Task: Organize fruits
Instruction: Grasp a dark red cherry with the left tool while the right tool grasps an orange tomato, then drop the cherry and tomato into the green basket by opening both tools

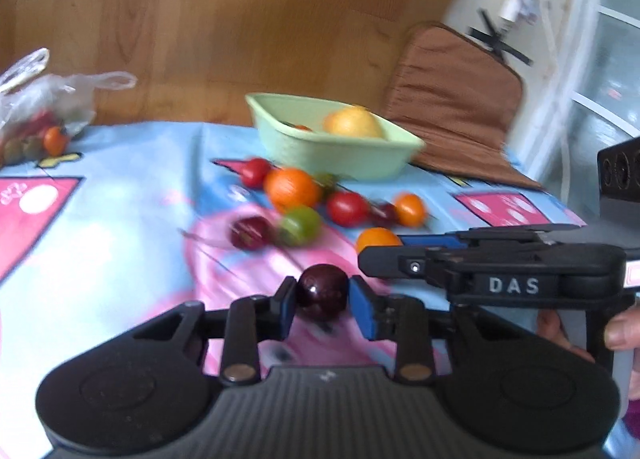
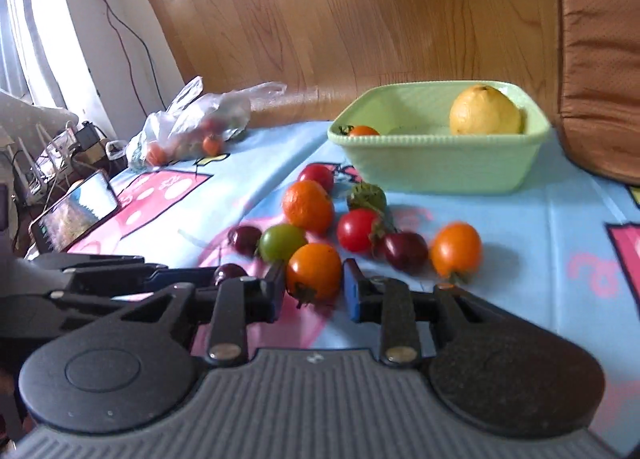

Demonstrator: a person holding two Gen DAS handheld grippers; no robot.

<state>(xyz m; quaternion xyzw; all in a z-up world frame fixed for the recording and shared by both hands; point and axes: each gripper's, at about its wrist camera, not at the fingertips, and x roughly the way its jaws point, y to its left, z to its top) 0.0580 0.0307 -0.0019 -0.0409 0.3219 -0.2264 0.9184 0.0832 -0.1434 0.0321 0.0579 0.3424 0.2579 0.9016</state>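
My left gripper [image 1: 323, 301] is shut on a dark purple cherry tomato [image 1: 323, 295], low over the cartoon tablecloth [image 1: 120, 243]. My right gripper [image 2: 314, 289] has its blue pads against both sides of an orange tomato [image 2: 314, 273] that rests on the cloth. The two grippers sit side by side; the dark tomato [image 2: 230, 271] also shows in the right wrist view. Behind them lie several loose fruits: an orange mandarin [image 2: 308, 205], a green tomato [image 2: 282, 241], red tomatoes [image 2: 358, 229]. A pale green bowl [image 2: 436, 167] at the back holds a lemon [image 2: 484, 111] and a small orange tomato [image 2: 362, 130].
A clear plastic bag [image 2: 196, 123] with more small fruit lies at the back left. A phone [image 2: 76, 211] leans at the table's left edge beside cables. A brown cushion [image 2: 600, 59] stands right of the bowl, against a wooden panel [image 2: 340, 11]. A person's fingers [image 1: 622, 327] hold the right gripper's handle.
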